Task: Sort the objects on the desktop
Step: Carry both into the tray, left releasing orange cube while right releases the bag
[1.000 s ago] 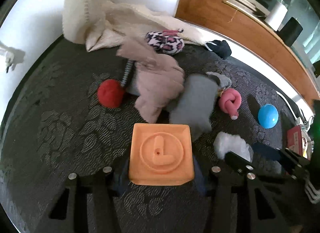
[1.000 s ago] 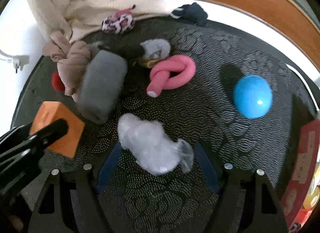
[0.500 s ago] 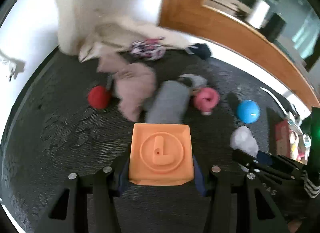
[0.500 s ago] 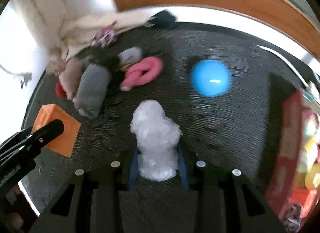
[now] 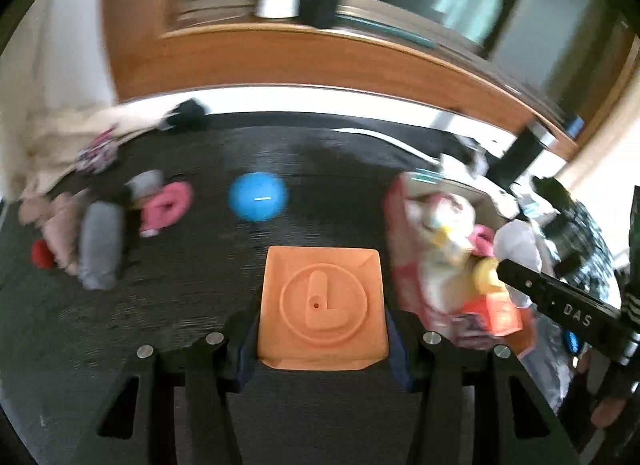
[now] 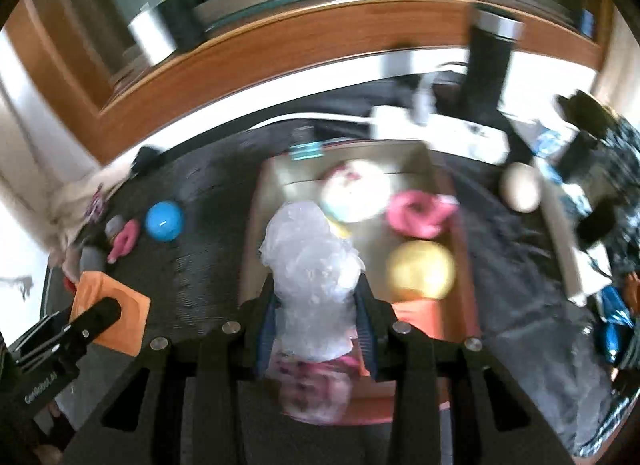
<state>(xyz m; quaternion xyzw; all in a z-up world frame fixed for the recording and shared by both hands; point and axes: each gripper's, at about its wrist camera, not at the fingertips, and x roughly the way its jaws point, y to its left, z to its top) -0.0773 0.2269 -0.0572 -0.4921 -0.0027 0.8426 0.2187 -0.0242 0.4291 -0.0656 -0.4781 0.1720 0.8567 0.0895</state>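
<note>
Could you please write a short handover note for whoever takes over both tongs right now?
Left tongs: shut on the orange block, above the mat.
Right tongs: shut on the crumpled plastic, over the box.
Done: box already holds toys.
Left: release both items into the box, then fetch the blue ball, pink knot and the soft items on the mat's left.
</note>
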